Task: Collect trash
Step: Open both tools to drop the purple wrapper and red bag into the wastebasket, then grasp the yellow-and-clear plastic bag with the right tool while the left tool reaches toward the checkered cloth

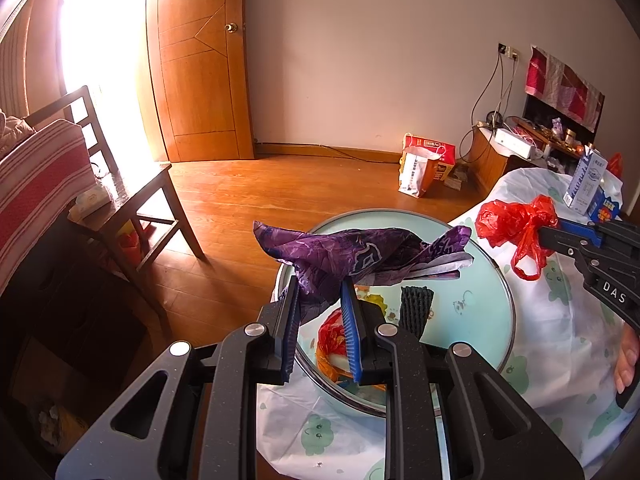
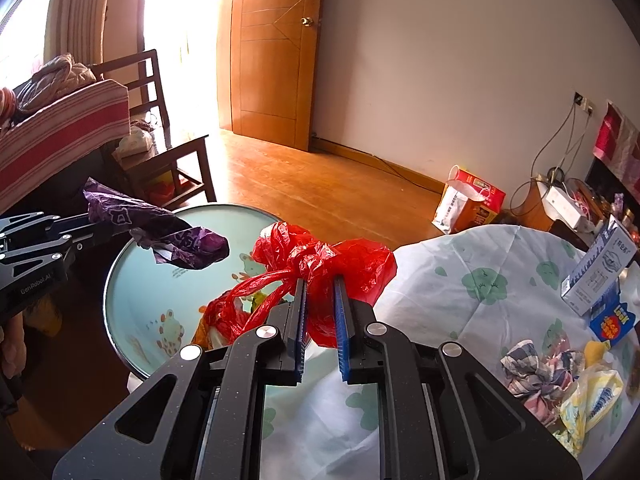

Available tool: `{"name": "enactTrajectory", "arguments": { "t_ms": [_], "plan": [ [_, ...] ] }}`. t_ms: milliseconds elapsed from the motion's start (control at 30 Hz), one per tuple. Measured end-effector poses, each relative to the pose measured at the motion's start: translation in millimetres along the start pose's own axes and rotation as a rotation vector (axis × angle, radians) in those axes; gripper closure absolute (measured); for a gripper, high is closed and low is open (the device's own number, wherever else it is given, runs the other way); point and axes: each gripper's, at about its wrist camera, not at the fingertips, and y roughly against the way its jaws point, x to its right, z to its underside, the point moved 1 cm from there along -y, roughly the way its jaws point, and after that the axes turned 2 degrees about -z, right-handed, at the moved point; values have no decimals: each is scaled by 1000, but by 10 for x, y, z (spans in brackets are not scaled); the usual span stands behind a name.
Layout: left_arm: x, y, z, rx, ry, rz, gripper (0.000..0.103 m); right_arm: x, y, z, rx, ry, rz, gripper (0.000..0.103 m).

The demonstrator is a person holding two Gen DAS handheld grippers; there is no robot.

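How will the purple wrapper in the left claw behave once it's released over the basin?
Probably light and floppy: the purple wrapper is thin crinkled film that sags past the left claw. It likely flutters rather than drops straight, so it may miss the basin. Its creases suggest it holds shape slightly.

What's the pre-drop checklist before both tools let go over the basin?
1. Left tool shut on the purple wrapper: ok.
2. Right tool shut on the red plastic bag: ok.
3. Purple wrapper hangs above the basin: ok.
4. Red plastic bag over the basin: cannot tell; it looks to sit at the basin's rim, near the sheet-covered table.
5. Room in the basin: ok; only a black foam sleeve and some red and orange trash lie in it.
6. More trash still to collect: not ok; the yellow bag and crumpled wrapper remain on the table.
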Motion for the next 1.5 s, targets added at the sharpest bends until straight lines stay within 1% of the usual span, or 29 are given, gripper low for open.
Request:
{"name": "enactTrajectory", "arguments": {
  "t_ms": [300, 333, 367, 400, 433, 467, 500, 533, 567, 633, 733, 800, 867, 1033, 1100, 1167, 1200, 1400, 1433, 1467, 1500],
  "plan": [
    [-19, -10, -7, -3, 7, 3, 81, -55, -23, -16, -6, 9, -20, 89],
    [-21, -11, -7, -3, 9, 4, 81, -52, -30, -18, -9, 11, -25, 89],
    [-19, -10, -5, -2, 11, 5, 79, -76, -39, -14, -11, 18, -38, 86],
    [-15, -12, -4, -1, 10, 5, 77, -76, -40, -14, -7, 20, -38, 83],
    [-15, -13, -2, -1, 9, 5, 71, -83, -34, -10, -1, 19, -38, 68],
    [-15, -13, -3, -1, 11, 4, 63, -85, -32, -11, 2, 17, -39, 58],
    [-15, -12, 3, 0, 13, 0, 59, -89, -32, -5, 2, 15, -43, 58],
    [-15, -11, 5, 2, 16, -3, 52, -90, -33, -2, 0, 14, -45, 57],
    [-12, -12, 7, 2, 16, -4, 50, -87, -31, 5, 0, 14, -43, 56],
    [-1, -13, 15, 0, 14, -3, 49, -95, -35, 1, 0, 13, -41, 55],
    [6, -17, 23, 2, 15, -9, 43, -83, -26, 11, 1, 3, -38, 52],
    [10, -22, 34, 0, 12, -7, 42, -78, -18, 28, 0, 0, -34, 51],
    [16, -26, 44, 0, 11, -10, 36, -70, -5, 49, 0, -2, -27, 48],
    [86, -23, 93, -8, 10, -2, 32, -31, 84, 103, -1, -5, -6, 44],
    [130, -22, 128, -12, 6, 3, 30, 22, 172, 148, -2, -14, 12, 44],
    [176, -31, 159, -15, 1, 12, 25, 117, 316, 222, 4, -29, 35, 44],
    [214, -32, 177, -17, -3, 13, 25, 154, 367, 257, 6, -34, 48, 44],
    [433, -96, 322, -46, -41, 34, 24, 663, 902, 692, 10, -129, 181, 44],
    [471, -103, 347, -51, -47, 39, 23, 742, 980, 769, 10, -144, 205, 42],
    [511, -104, 371, -54, -54, 44, 23, 886, 1105, 897, 7, -177, 248, 40],
    [558, -103, 393, -56, -65, 48, 23, 957, 1168, 970, 4, -195, 264, 33]
  ]
}}
